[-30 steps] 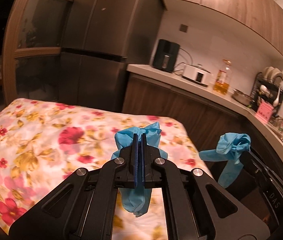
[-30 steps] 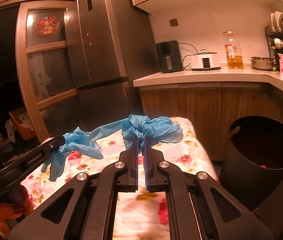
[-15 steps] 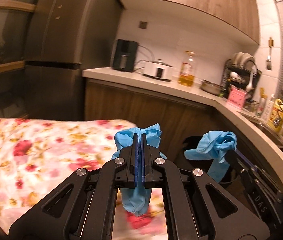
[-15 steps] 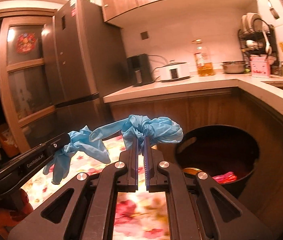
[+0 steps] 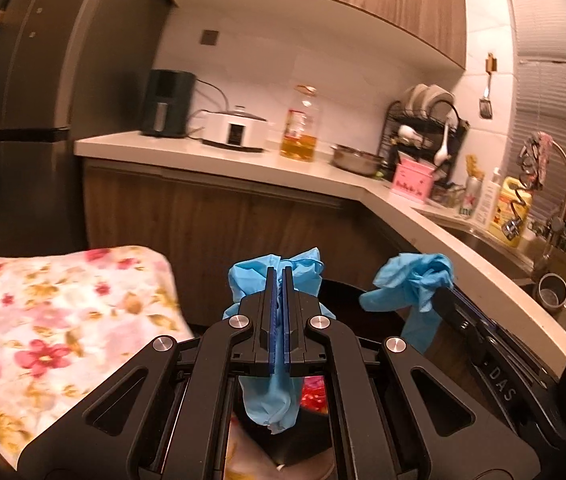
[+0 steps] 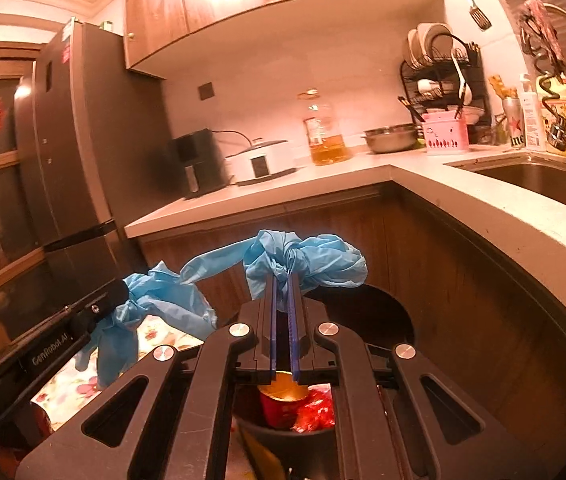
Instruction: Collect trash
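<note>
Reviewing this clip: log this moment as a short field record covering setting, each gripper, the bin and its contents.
setting: kitchen, wooden cabinets, pale countertop
left gripper: shut on a crumpled blue disposable glove
right gripper: shut on a second blue disposable glove
bin: dark round trash bin below both grippers
bin contents: red cup, red wrapper
table: floral cloth at left
</note>
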Tool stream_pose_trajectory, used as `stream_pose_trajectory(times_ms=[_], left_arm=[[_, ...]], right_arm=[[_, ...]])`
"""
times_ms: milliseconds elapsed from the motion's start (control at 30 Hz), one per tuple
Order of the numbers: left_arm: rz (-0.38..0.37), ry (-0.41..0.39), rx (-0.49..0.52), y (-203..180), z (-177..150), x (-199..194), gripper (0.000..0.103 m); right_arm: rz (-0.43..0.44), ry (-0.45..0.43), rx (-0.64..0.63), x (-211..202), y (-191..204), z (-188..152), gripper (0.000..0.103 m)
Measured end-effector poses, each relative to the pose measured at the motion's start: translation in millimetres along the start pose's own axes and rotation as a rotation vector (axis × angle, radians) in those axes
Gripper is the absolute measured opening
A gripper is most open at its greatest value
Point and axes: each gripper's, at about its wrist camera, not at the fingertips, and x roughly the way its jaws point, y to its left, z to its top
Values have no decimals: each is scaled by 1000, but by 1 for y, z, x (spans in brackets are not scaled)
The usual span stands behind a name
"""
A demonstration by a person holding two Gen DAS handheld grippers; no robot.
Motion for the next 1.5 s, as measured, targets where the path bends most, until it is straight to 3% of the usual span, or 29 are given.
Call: stream_pose_trajectory(times_ms=[333, 433, 533, 600, 733, 800, 833, 967, 1233, 1500], left_arm=[[-65, 46, 8, -6, -7, 39, 5], [-79, 62, 1, -4, -9, 44, 10], [-67, 62, 4, -3, -12, 43, 25], [-56, 57, -8, 0, -12, 39, 43], [20, 36, 3, 9, -16, 21, 63], [66, 30, 11, 14, -19, 9, 73], [91, 26, 11, 18, -20, 1, 75], [184, 20, 1, 36, -27, -31, 83], [321, 37, -23, 68, -40, -96, 88], [403, 2, -24, 82, -55, -168, 96]], right_arm=[[-2, 33, 14, 26, -17, -4, 7], [-5, 41, 24, 28, -21, -5, 20], [-18, 50, 27, 27, -24, -7, 23], [-28, 57, 29, 26, -24, -8, 29], [-24, 65, 15, 18, -18, -12, 57], [-19, 73, 2, 12, -11, -15, 64], [-18, 77, -4, 9, -8, -16, 71], [-19, 96, -41, -6, 11, -21, 85], [-38, 108, -107, -44, 45, -31, 97], [-55, 80, -171, -91, 78, -40, 97]])
